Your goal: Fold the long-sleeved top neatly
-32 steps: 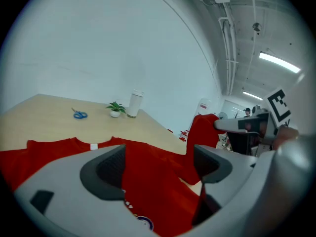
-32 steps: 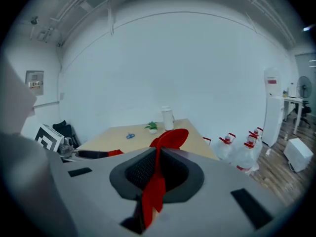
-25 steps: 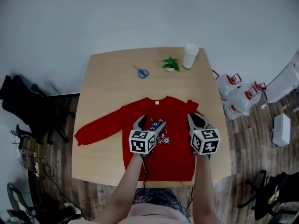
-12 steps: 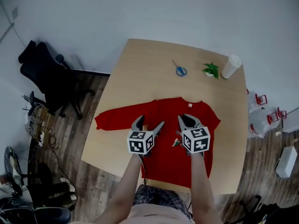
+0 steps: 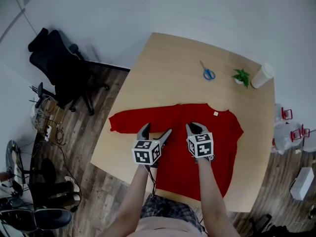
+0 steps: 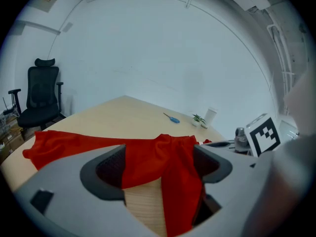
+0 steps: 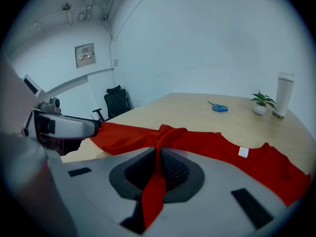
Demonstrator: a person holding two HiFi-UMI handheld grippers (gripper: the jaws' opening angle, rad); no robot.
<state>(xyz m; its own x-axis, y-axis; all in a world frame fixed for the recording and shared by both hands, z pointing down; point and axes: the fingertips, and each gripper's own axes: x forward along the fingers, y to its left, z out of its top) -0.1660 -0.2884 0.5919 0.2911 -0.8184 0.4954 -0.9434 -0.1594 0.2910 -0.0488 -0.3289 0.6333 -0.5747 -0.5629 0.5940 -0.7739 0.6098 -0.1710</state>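
The far left part of my table [image 5: 163,68] is bare wood, with lots of room. In the far right corner sit blue scissors [image 5: 208,74], a little plant [image 5: 241,76] and a white cup [image 5: 261,75]. The red top [image 5: 217,132] covers the near middle. A black chair [image 5: 59,63] stands off the left side.

My left claw [image 6: 161,158] gapes wide over the counter [image 6: 123,113]. A raised fold of the red top [image 6: 148,152] runs between its jaws, nearer the right one, and the sleeve [image 6: 59,144] stretches left. Scissors [image 6: 172,118], a small plant [image 6: 198,119] and a white cup [image 6: 211,115] sit far off. An office chair [image 6: 42,95] stands at left.
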